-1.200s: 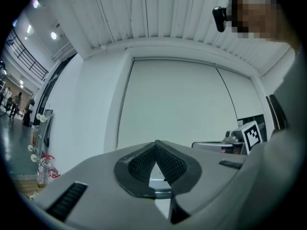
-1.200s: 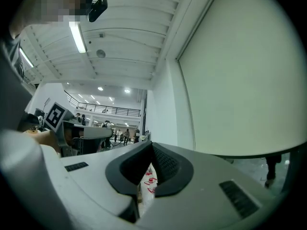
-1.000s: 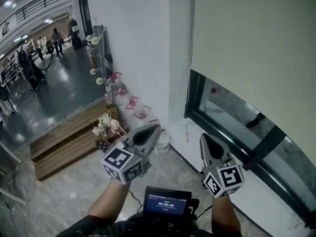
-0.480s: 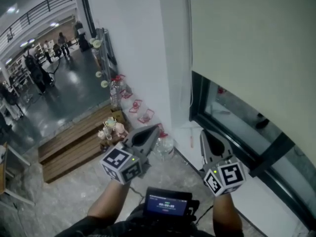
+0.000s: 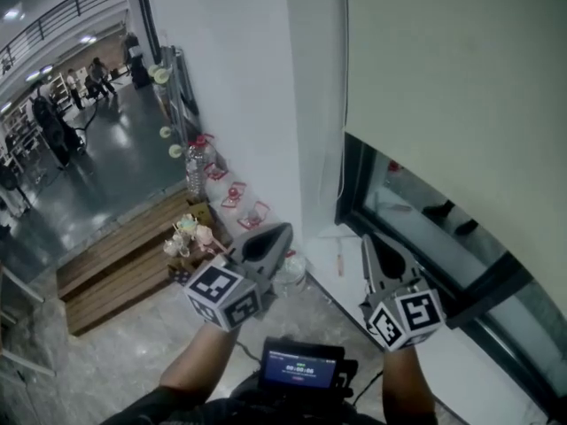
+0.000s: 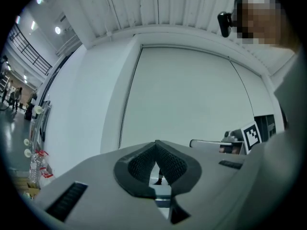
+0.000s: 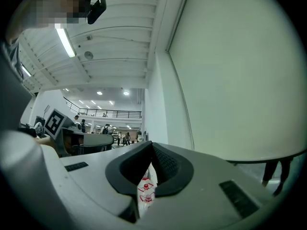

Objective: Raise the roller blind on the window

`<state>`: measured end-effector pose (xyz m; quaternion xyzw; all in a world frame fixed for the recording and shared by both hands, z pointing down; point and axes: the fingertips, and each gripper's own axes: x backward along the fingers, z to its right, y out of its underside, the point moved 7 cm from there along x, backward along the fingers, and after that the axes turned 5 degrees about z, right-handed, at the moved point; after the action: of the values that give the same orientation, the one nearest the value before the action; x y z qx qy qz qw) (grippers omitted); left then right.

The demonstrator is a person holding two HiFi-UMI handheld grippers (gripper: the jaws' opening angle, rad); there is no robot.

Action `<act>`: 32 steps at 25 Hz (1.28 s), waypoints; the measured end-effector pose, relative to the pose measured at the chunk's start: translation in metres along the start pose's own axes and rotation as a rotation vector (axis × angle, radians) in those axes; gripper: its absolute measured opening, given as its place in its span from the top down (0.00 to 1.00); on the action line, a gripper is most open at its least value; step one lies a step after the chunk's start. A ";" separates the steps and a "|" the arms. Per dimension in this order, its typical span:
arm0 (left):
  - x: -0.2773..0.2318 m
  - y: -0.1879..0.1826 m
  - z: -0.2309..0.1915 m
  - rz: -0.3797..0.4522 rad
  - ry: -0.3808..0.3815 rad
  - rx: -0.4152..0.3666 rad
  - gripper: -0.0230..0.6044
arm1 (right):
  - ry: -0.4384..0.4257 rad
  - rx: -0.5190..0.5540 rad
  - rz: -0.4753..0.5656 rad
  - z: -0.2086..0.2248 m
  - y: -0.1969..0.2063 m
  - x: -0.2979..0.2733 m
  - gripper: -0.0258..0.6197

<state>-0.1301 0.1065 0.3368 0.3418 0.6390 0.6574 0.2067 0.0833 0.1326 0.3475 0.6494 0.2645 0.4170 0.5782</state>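
A cream roller blind (image 5: 461, 69) covers most of the window; its bottom edge slants above the dark-framed glass (image 5: 416, 215). A thin pull cord (image 5: 342, 104) hangs down the blind's left side by the white pillar. My left gripper (image 5: 282, 230) is held low, left of the cord and apart from it, shut with nothing in it. My right gripper (image 5: 368, 240) is held below the window's lower left corner, also shut and empty. In the left gripper view the blind (image 6: 192, 95) fills the space beyond the closed gripper (image 6: 156, 145); in the right gripper view the blind (image 7: 240, 71) rises right of the gripper (image 7: 151, 145).
The white pillar (image 5: 239, 87) stands left of the window. At its foot lie a clear water jug (image 5: 291, 271), red-printed items (image 5: 235, 193) and a wooden platform (image 5: 115, 259). A small screen device (image 5: 299, 361) sits at my chest. People stand far off in the hall (image 5: 53, 113).
The head view has swung slightly left and right. Both grippers stay in much the same low place before the window, shut as before.
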 end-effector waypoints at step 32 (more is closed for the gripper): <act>-0.193 0.007 -0.186 0.009 0.061 0.033 0.96 | 0.059 -0.006 -0.004 0.138 0.021 -0.224 0.94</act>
<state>-0.1303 -0.1614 0.3175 0.3279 0.6542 0.6577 0.1786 0.0831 -0.1295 0.3176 0.6347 0.2817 0.4355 0.5728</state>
